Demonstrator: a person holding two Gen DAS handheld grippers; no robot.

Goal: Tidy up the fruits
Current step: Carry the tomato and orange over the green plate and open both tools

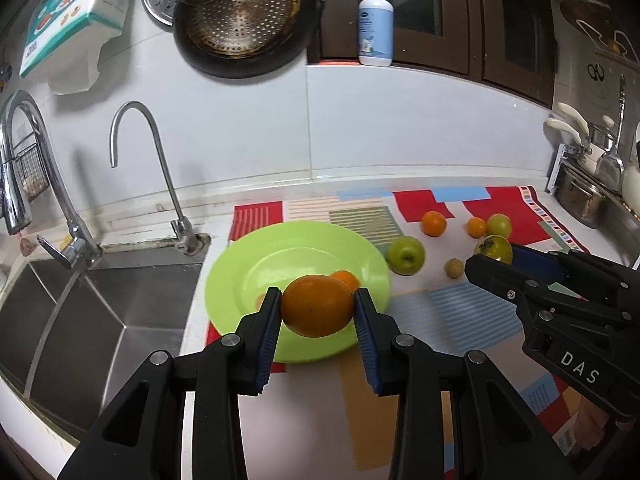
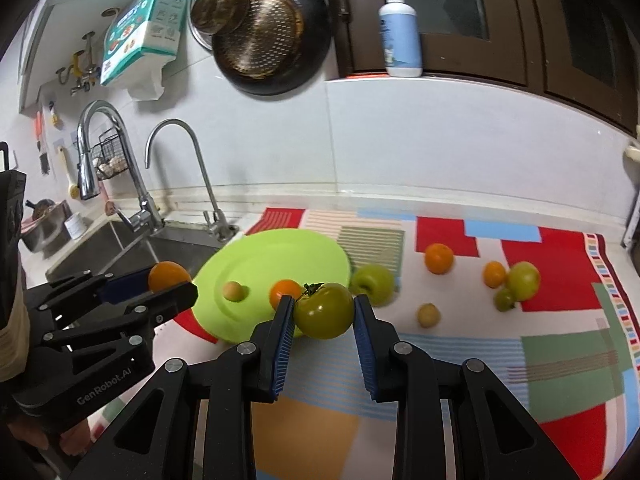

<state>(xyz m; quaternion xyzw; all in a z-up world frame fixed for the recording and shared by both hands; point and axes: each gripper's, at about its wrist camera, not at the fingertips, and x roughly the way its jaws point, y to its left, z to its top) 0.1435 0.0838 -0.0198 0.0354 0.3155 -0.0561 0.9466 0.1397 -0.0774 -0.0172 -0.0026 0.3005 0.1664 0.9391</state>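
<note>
Left tongs [image 1: 316,312] squeeze an orange [image 1: 317,306]; right tongs [image 2: 323,312] squeeze a green tomato [image 2: 325,310]. Next, I think, both go down gently onto the green plate [image 2: 260,256].

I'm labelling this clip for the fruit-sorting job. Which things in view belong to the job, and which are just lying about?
Belongs to the job:
- left tool, gripping a large orange
- right tool, gripping a green tomato
- round lime-green plate
- green apple on the patterned mat

Just lying about:
- white pump bottle
- dark perforated pan
- curved steel tap
- steel sink
</note>
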